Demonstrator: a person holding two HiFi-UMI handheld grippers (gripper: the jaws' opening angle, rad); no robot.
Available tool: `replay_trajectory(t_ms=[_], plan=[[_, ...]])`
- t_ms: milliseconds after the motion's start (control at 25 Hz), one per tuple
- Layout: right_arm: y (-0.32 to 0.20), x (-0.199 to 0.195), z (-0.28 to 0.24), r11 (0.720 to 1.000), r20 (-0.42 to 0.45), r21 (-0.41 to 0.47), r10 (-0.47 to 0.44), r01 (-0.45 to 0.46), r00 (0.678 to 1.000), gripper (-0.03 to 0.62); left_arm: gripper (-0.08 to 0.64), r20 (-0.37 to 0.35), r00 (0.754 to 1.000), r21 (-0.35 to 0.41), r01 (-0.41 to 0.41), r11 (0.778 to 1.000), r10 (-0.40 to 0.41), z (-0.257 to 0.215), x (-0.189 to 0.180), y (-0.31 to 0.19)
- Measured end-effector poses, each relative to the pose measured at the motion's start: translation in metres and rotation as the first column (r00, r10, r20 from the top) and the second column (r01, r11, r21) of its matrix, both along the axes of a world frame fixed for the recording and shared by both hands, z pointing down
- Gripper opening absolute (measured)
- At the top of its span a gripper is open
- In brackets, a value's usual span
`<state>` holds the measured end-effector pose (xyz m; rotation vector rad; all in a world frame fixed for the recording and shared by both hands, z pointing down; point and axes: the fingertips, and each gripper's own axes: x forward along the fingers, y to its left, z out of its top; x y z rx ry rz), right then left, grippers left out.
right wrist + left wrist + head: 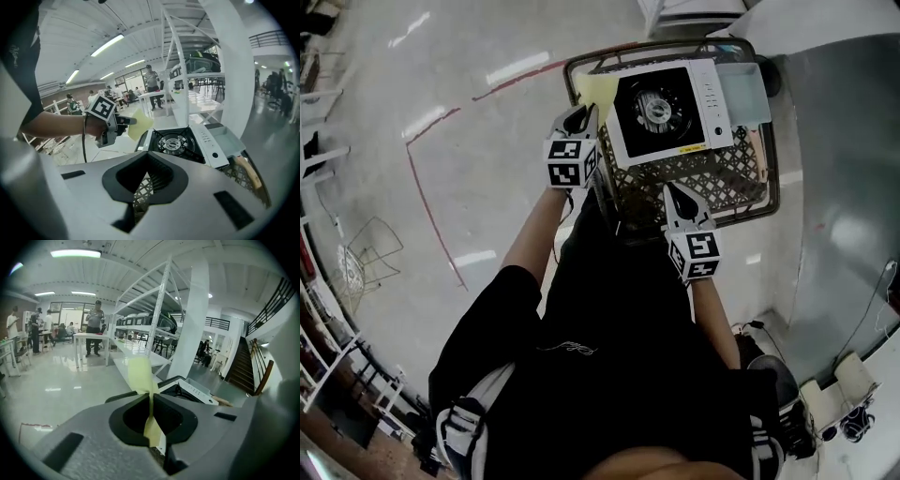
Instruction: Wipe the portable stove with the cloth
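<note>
Nothing can be read. The portable stove [670,108], ahead of the right tool [677,194], carries a yellow label [689,148] too small to make out; script on the person's shirt [567,349] is illegible.

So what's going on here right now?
A person holds tongs in each hand over a white portable stove with a black burner top, which sits on a black lattice basket. The left tongs are shut on a pale yellow cloth, held just beside the stove's left edge and not yet on its top. The right tongs are shut and empty, hovering over the basket's near side. Wiping has not visibly begun.
</note>
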<state>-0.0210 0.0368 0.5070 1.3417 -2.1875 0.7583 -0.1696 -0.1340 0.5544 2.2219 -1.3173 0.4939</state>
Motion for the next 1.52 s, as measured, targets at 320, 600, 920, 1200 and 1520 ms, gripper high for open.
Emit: replay_trajectory(t_ms=[320, 600, 920, 1200, 1520], plan=[[-0.039, -0.032, -0.001, 0.992, -0.019, 0.035, 0.12, -0.119, 0.993, 0.005, 0.032, -0.027, 0.994, -0.079, -0.111, 0.991, 0.11, 0.057, 0.004, -0.057], [-0.036, -0.036, -0.007, 0.982, -0.057, 0.037, 0.189, -0.187, 0.98, 0.005, 0.032, -0.11, 0.986, -0.222, -0.151, 0.963, 0.129, 0.101, 0.01, -0.065], [-0.039, -0.036, -0.002, 0.982, -0.093, 0.034, 0.188, -0.185, 0.978, 0.005, 0.034, -0.154, 0.981, -0.246, -0.154, 0.957, 0.118, 0.11, 0.024, -0.066], [-0.045, -0.045, -0.007, 0.986, -0.086, 0.031, 0.168, -0.166, 0.982, 0.005, 0.043, -0.163, 0.969, -0.248, -0.223, 0.943, 0.186, 0.101, 0.033, -0.049], [-0.044, -0.051, -0.003, 0.989, -0.085, 0.02, 0.149, -0.148, 0.985, 0.005, 0.044, -0.107, 0.948, -0.22, -0.316, 0.923, 0.299, 0.103, 0.042, -0.021]])
